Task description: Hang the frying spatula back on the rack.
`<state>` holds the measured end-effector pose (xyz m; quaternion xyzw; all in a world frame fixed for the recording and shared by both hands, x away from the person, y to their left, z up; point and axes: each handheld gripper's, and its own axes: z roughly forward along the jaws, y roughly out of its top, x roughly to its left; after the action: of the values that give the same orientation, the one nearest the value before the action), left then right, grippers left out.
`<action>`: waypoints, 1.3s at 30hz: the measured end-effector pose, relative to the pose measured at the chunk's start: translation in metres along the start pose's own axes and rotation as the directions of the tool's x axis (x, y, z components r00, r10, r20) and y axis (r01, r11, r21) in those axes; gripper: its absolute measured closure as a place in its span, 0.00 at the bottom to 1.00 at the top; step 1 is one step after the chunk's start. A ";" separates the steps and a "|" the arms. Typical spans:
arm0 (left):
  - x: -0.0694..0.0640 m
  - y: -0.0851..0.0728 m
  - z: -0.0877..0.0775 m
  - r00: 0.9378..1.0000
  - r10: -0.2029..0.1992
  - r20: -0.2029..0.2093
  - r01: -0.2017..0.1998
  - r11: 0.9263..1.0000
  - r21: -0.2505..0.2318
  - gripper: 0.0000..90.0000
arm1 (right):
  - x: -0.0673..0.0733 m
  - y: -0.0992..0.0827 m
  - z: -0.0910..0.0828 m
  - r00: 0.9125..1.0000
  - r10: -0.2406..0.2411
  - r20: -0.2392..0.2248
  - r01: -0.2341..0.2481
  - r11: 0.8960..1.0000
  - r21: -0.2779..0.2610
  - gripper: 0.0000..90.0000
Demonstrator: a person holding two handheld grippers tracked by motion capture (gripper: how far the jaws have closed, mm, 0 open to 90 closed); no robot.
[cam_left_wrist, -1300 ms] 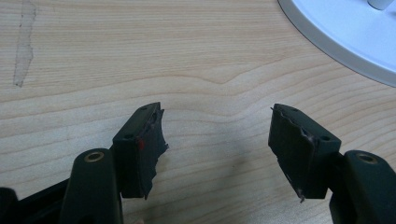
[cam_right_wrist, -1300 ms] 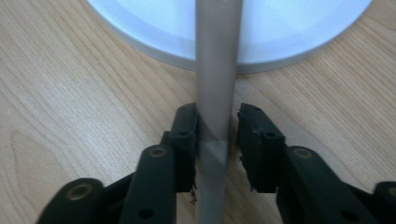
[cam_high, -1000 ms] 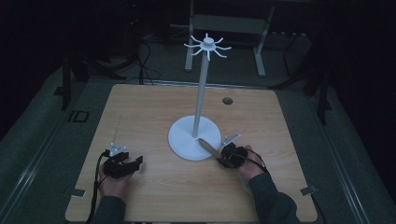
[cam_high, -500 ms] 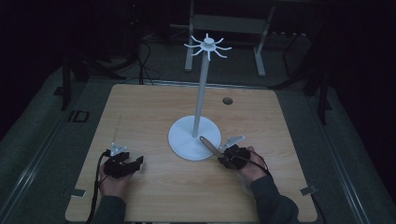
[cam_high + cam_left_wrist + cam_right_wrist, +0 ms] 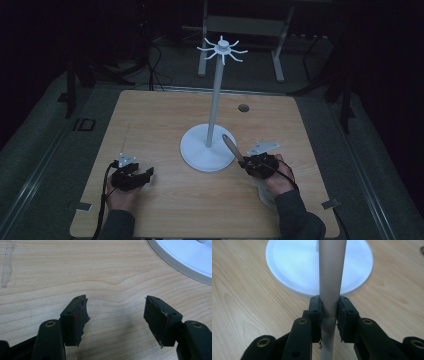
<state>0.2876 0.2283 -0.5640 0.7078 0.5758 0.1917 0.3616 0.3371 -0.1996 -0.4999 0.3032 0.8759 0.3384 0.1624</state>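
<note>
Wooden table (image 5: 165,115), dark room: white hook stand (image 5: 215,107) at centre. Right gripper (image 5: 246,162), just right of stand's base, fingers (image 5: 315,315) clamped on slim grey rod (image 5: 331,285) angled toward pole. Left gripper (image 5: 145,174), left of base, fingers wide, empty. Risk: long rod pivots in pinch, strikes pole, misses hooks.

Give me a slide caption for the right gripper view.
Right gripper clamps a pale handle above the stand's white round base.

Dim room, dark grey floor (image 5: 45,150), wooden table (image 5: 150,115), metal frame (image 5: 240,25) and cables (image 5: 150,60) behind.
</note>
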 end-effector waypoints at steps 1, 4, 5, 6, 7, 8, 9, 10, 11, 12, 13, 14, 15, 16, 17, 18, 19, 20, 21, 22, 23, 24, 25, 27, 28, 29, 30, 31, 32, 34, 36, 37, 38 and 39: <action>0.000 0.000 0.000 1.000 0.001 0.000 -0.001 1.000 0.001 0.40 | -0.001 0.001 -0.003 1.000 0.001 0.004 -0.001 1.000 -0.012 0.83; 0.000 0.000 0.000 1.000 0.001 -0.002 -0.001 1.000 0.000 0.40 | -0.003 0.004 -0.010 1.000 0.019 0.012 -0.018 0.998 -0.055 0.83; 0.000 0.000 0.000 1.000 0.001 -0.002 -0.001 1.000 0.000 0.40 | -0.003 0.005 -0.012 1.000 0.025 0.015 -0.024 0.997 -0.070 0.83; 0.000 0.000 0.000 1.000 0.001 -0.002 -0.001 1.000 0.000 0.40 | -0.004 0.006 -0.015 0.999 0.030 0.018 -0.029 0.996 -0.085 0.83; 0.000 0.000 0.000 1.000 0.000 -0.002 0.000 1.000 -0.001 0.40 | -0.004 0.007 -0.017 0.999 0.034 0.020 -0.032 0.994 -0.100 0.83; 0.000 0.000 0.000 1.000 0.001 -0.002 -0.001 1.000 -0.001 0.40 | -0.005 0.008 -0.019 0.999 0.034 0.023 -0.031 0.993 -0.115 0.83; 0.000 0.000 0.000 1.000 0.000 -0.002 0.000 1.000 -0.001 0.40 | -0.005 0.009 -0.021 0.999 0.039 0.027 -0.035 0.991 -0.130 0.83; 0.000 0.000 0.000 1.000 0.001 -0.003 -0.001 1.000 0.000 0.40 | -0.005 0.010 -0.024 0.999 0.044 0.030 -0.039 0.988 -0.146 0.83; 0.000 0.000 0.000 1.000 0.002 -0.003 -0.002 1.000 0.001 0.40 | -0.006 0.011 -0.026 0.998 0.048 0.029 -0.043 0.986 -0.162 0.83; 0.000 0.000 0.000 1.000 0.000 -0.002 0.000 1.000 0.002 0.40 | -0.006 0.012 -0.028 0.998 0.055 0.030 -0.049 0.983 -0.174 0.83; 0.000 0.000 0.000 1.000 0.003 -0.001 -0.003 1.000 0.002 0.40 | -0.006 0.014 -0.030 0.998 0.060 0.031 -0.053 0.981 -0.189 0.83; 0.000 0.000 0.000 1.000 0.002 -0.001 -0.002 1.000 0.002 0.40 | -0.007 0.015 -0.031 0.997 0.065 0.030 -0.058 0.978 -0.199 0.83; 0.000 0.000 0.000 1.000 0.001 -0.002 -0.001 1.000 0.001 0.40 | -0.007 0.016 -0.033 0.997 0.068 0.032 -0.060 0.977 -0.207 0.83; 0.000 0.000 0.000 1.000 0.001 -0.003 -0.001 1.000 0.000 0.40 | -0.007 0.017 -0.034 0.997 0.067 0.036 -0.058 0.975 -0.212 0.83; 0.000 0.000 0.000 1.000 0.000 -0.003 0.000 1.000 0.000 0.40 | -0.008 0.018 -0.035 0.997 0.070 0.036 -0.060 0.973 -0.221 0.83; 0.001 0.000 0.000 1.000 -0.001 -0.003 0.001 1.000 -0.001 0.40 | -0.008 0.019 -0.036 0.997 0.073 0.038 -0.063 0.971 -0.229 0.83; 0.001 0.000 0.000 1.000 -0.001 -0.003 0.001 1.000 -0.002 0.39 | -0.008 0.020 -0.037 0.996 0.077 0.039 -0.065 0.969 -0.237 0.83; 0.001 0.000 0.000 1.000 -0.001 -0.003 0.001 1.000 -0.002 0.39 | -0.008 0.021 -0.038 0.996 0.080 0.038 -0.069 0.967 -0.247 0.83; 0.001 0.000 0.000 1.000 -0.002 -0.003 0.002 1.000 -0.002 0.39 | -0.008 0.021 -0.039 0.996 0.082 0.040 -0.069 0.965 -0.253 0.83; 0.001 0.000 0.000 1.000 -0.002 -0.003 0.002 1.000 -0.003 0.40 | -0.008 0.022 -0.040 0.996 0.084 0.040 -0.071 0.962 -0.262 0.83; 0.001 0.000 0.000 1.000 -0.002 -0.003 0.002 1.000 -0.003 0.40 | -0.008 0.023 -0.041 0.995 0.089 0.039 -0.075 0.960 -0.269 0.83; 0.001 0.000 0.000 1.000 0.000 -0.003 0.000 1.000 -0.002 0.39 | -0.008 0.024 -0.042 0.995 0.090 0.037 -0.077 0.958 -0.277 0.83; 0.001 0.000 0.000 1.000 0.000 -0.004 0.000 1.000 -0.002 0.40 | -0.008 0.024 -0.043 0.995 0.090 0.039 -0.075 0.956 -0.282 0.83; 0.000 0.000 0.000 1.000 -0.003 -0.004 0.003 1.000 -0.004 0.40 | -0.008 0.026 -0.044 0.996 0.084 0.042 -0.068 0.953 -0.295 0.83; 0.000 0.000 0.000 1.000 -0.002 -0.004 0.002 1.000 -0.004 0.40 | -0.008 0.027 -0.045 0.995 0.087 0.042 -0.071 0.951 -0.301 0.83; 0.000 0.000 0.000 1.000 -0.001 -0.004 0.001 1.000 -0.001 0.39 | -0.008 0.027 -0.046 0.995 0.089 0.041 -0.072 0.949 -0.308 0.83; 0.000 0.000 0.000 1.000 -0.001 -0.004 0.001 1.000 -0.003 0.39 | -0.008 0.028 -0.047 0.995 0.090 0.040 -0.073 0.947 -0.312 0.83; 0.001 0.000 0.000 1.000 0.000 -0.004 0.000 1.000 -0.001 0.39 | -0.008 0.028 -0.048 0.995 0.090 0.039 -0.073 0.946 -0.317 0.83; 0.001 0.000 0.000 1.000 0.000 -0.003 0.000 1.000 -0.001 0.39 | -0.008 0.029 -0.049 0.995 0.093 0.038 -0.076 0.944 -0.320 0.83; 0.001 0.000 -0.001 1.000 0.000 -0.003 0.000 1.000 -0.001 0.39 | -0.007 0.030 -0.051 0.995 0.096 0.040 -0.077 0.941 -0.330 0.83; 0.001 0.000 -0.001 1.000 0.000 -0.003 0.000 1.000 -0.001 0.39 | -0.007 0.031 -0.052 0.995 0.096 0.040 -0.077 0.937 -0.340 0.83; 0.001 0.000 -0.001 1.000 0.000 -0.003 0.000 1.000 -0.001 0.39 | -0.007 0.031 -0.052 0.995 0.096 0.041 -0.076 0.937 -0.342 0.83; 0.000 0.000 0.000 1.000 -0.002 -0.002 0.002 1.000 -0.002 0.39 | -0.007 0.032 -0.053 0.994 0.098 0.041 -0.078 0.935 -0.345 0.83; 0.000 0.000 0.000 1.000 -0.002 -0.002 0.002 1.000 -0.002 0.39 | -0.007 0.032 -0.053 0.994 0.098 0.041 -0.078 0.935 -0.345 0.83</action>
<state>0.2874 0.2288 -0.5638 0.7066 0.5768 0.1927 0.3618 0.3298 -0.2113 -0.4393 0.3187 0.7840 0.4840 0.2225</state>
